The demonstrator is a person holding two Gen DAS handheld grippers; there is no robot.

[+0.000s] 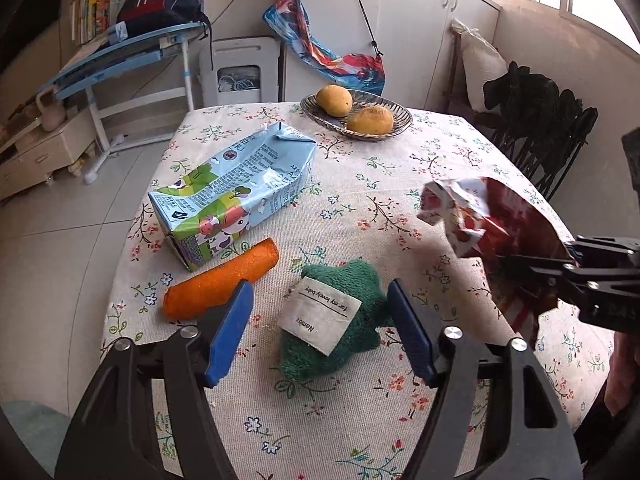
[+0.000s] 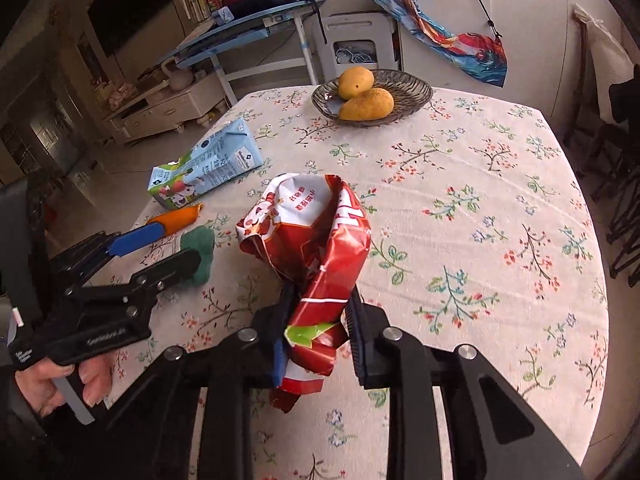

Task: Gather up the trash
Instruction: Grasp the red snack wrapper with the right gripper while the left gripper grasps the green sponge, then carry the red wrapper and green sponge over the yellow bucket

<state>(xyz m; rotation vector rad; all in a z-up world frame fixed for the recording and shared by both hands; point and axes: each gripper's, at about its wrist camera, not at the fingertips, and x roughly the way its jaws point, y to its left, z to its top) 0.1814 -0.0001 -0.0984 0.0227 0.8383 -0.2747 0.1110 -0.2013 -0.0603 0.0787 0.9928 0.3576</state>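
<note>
My right gripper (image 2: 320,332) is shut on a crumpled red and white snack bag (image 2: 316,232), which it holds up off the flowered tablecloth (image 2: 480,208). From the left wrist the same snack bag (image 1: 492,224) shows at the right. My left gripper (image 1: 320,320) is open, its blue pads on either side of the green top of a plush carrot (image 1: 332,336), not touching it. The carrot's orange body (image 1: 224,284) lies to the left. A dented blue milk carton (image 1: 236,192) lies on its side further back, and the milk carton (image 2: 204,164) shows from the right too.
A glass dish (image 1: 394,112) with two mangoes stands at the far side of the table. Dark folding chairs (image 1: 544,136) stand to the right. A blue desk (image 1: 120,52) and a white cabinet (image 1: 36,152) are on the floor to the left.
</note>
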